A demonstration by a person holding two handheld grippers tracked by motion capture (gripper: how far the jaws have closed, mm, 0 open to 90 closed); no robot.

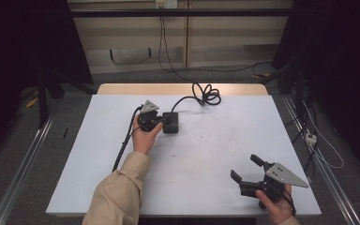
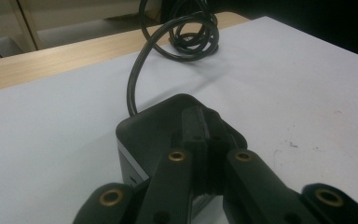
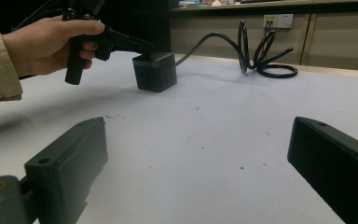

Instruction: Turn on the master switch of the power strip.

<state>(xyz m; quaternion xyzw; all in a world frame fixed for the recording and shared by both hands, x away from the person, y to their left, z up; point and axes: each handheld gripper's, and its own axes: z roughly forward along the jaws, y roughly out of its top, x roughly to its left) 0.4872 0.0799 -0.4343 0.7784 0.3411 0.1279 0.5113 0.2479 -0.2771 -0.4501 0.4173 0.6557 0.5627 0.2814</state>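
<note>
— Black plastic, hard-shelled: the power cube [image 1: 171,122] sits just left of centre in the high view, on the white table sheet [image 1: 206,154]. How will it handle?

— Judged from its look: rigid, compact, moderately heavy for its size, with smooth faces that could slip under narrow pads. Not fragile. Its cable [image 1: 205,94] is stiff and coiled toward the upper middle of the frame, so it would likely drag or twist the body when the cube is lifted.

— Where should it be taken?

— Across two opposite flat side faces, low on the body, away from the cable exit. At present the left gripper [image 2: 204,122] has its jaws clenched together, tips resting on the cube's top edge, grasping nothing.

— And the other one?

— The right gripper [image 1: 246,170] waits at lower right of the high view, jaws spread wide and empty, well apart from the cube.

— Count, please.

— One cube, one attached cable with a single coil bundle, two grippers, one table.
</note>
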